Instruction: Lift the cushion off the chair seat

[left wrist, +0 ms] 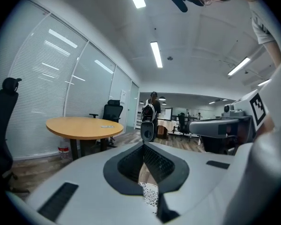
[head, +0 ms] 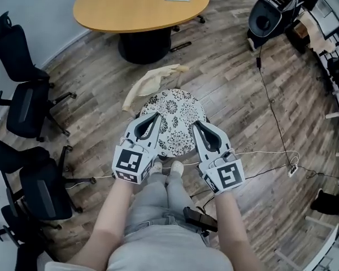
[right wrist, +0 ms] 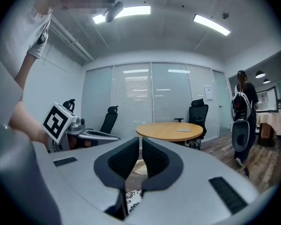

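The cushion (head: 173, 121) is round, white with a black flower print, and lies on a seat just in front of my knees. My left gripper (head: 157, 116) hovers over its left side and my right gripper (head: 196, 123) over its right edge; both point forward, shut, with nothing between the jaws. In the left gripper view the left gripper (left wrist: 144, 147) is closed, and a sliver of the cushion (left wrist: 150, 194) shows below it. The right gripper (right wrist: 140, 142) looks the same in the right gripper view, with a strip of cushion (right wrist: 132, 198) under the jaws. The seat under the cushion is hidden.
A beige cloth (head: 151, 80) lies on the wood floor just beyond the cushion. Past it stands a round wooden table (head: 141, 5). Black office chairs (head: 24, 101) line the left side. Cables (head: 272, 113) run across the floor at right. A person (left wrist: 152, 108) stands far off.
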### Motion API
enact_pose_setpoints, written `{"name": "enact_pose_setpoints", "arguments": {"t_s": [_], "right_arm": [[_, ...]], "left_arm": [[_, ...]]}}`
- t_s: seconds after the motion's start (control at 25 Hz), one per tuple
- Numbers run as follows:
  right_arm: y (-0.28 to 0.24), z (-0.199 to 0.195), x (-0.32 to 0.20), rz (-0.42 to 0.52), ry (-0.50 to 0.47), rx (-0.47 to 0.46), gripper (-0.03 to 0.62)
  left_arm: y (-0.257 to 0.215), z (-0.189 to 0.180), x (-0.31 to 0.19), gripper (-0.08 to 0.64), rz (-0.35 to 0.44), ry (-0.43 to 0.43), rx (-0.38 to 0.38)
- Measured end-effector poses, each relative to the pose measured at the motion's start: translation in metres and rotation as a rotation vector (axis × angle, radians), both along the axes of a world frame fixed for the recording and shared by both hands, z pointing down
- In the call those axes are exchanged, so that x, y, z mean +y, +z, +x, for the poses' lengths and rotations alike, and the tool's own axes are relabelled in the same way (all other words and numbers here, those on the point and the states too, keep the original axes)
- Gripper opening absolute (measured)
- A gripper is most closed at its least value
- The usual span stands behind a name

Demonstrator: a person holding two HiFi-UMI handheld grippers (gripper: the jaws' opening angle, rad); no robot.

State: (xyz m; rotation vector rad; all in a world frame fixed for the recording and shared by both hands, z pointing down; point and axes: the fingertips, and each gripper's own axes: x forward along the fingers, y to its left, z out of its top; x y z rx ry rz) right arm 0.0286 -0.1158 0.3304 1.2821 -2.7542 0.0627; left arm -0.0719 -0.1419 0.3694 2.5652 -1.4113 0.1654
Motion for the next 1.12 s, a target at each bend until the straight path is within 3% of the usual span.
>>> {"name": "enact_pose_setpoints", "arguments": {"t_s": [0.4, 0.92, 1.12], "right_arm": [[0.060, 0.009, -0.031, -0.057, -0.052, 0.059, 0.028], [0.170, 0.031, -0.054, -0.177, -0.018, 0.071, 0.031], [0.207, 0.048, -0.061, -0.228, 0.024, 0.068, 0.118]], "left_arm": [[0.054, 0.013, -0.018, 0.002, -0.073, -0.063, 0.056], [0.181, 0.003, -0.018, 0.003, -0.260, -0.139, 0.024], [0.217, -0.004, -0.019, 0.007, -0.308, -0.163, 0.022]]}}
